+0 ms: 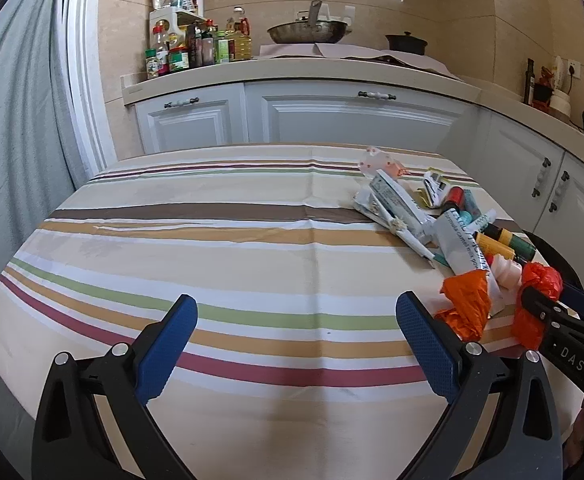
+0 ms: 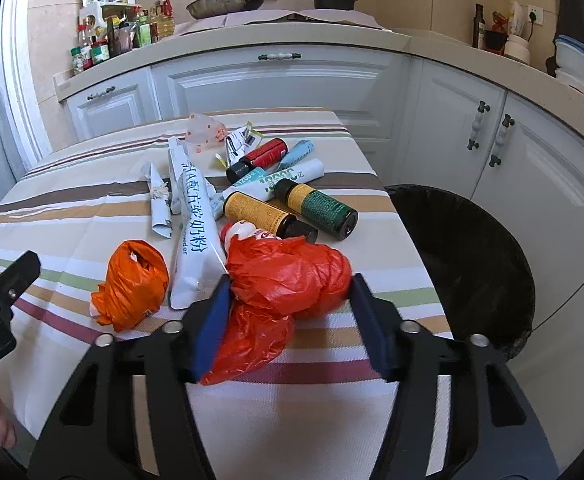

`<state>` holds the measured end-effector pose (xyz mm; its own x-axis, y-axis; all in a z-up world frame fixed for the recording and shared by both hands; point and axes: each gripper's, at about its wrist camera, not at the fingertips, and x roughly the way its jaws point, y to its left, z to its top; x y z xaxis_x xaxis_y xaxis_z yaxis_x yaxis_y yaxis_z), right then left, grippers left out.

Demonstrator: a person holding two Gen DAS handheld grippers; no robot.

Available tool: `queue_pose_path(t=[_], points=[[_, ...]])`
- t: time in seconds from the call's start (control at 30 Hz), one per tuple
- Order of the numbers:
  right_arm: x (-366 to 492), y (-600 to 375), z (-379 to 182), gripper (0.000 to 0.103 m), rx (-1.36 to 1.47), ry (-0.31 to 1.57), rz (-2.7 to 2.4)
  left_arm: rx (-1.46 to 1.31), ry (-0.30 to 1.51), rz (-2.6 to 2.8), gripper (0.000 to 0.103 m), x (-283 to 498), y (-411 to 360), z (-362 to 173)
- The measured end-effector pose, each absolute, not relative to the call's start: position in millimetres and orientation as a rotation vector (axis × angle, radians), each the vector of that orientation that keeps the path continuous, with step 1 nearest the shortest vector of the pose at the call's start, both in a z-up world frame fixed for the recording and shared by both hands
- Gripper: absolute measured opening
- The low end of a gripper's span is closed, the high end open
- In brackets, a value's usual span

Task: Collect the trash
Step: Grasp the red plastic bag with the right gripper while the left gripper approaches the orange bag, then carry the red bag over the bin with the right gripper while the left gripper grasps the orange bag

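Note:
A heap of trash lies on the striped tablecloth (image 2: 72, 216): a crumpled red plastic bag (image 2: 288, 276), an orange crumpled bag (image 2: 132, 284), a long white milk-powder sachet (image 2: 192, 220), small bottles with yellow (image 2: 256, 210), green (image 2: 320, 208) and red (image 2: 264, 154) labels, and wrappers. My right gripper (image 2: 288, 320) has its fingers on both sides of the red bag, touching it. My left gripper (image 1: 296, 340) is open and empty over the bare cloth, left of the heap. The orange bag (image 1: 466, 304) and the red bag (image 1: 540, 296) also show in the left wrist view.
A black-lined trash bin (image 2: 472, 264) stands beside the table's right edge. White cabinets (image 2: 276, 84) and a counter with condiment bottles (image 2: 104, 40), a pan (image 2: 228, 0) and a pot lie behind. A grey curtain (image 1: 16, 140) hangs at left.

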<state>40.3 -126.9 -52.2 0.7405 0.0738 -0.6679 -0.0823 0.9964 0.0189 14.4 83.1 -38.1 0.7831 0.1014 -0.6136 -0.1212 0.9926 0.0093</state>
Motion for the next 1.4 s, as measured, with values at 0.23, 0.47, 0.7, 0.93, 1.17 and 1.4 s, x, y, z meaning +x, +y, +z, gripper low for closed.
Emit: queue_pose_path(t=[0.23,0.47,0.7,0.93,1.17,1.4], points=[[31.6,-134.9,-47.7,0.051,-0.020,0.707,0.087,-0.015,0.664,0.073,0.097,16.6,64.8,-38.1],[23.4,-160.5,-40.7,0.051,-0.019,0.674,0.028,0.018,0.660,0.008,0.097,19.9,35.7,-38.0],[21.7,-188.8,-42.1,0.051,0.020,0.672,-0.016,0.074,0.676,-0.035,0.094,29.4,7.5,-43.8],[20.8,-204.4,-47.9,0.051,0.050,0.677,-0.029,0.081,0.721,-0.063,0.067,38.5,-2.9,-52.3],[20.4,-211.6,-51.1,0.051,0.061,0.678,-0.031,0.076,0.734,-0.122,0.036,37.1,-9.3,-56.4],[20.4,-214.3,-51.0,0.051,0.062,0.672,-0.037,0.110,0.712,-0.111,0.035,33.1,-14.3,-55.2]])
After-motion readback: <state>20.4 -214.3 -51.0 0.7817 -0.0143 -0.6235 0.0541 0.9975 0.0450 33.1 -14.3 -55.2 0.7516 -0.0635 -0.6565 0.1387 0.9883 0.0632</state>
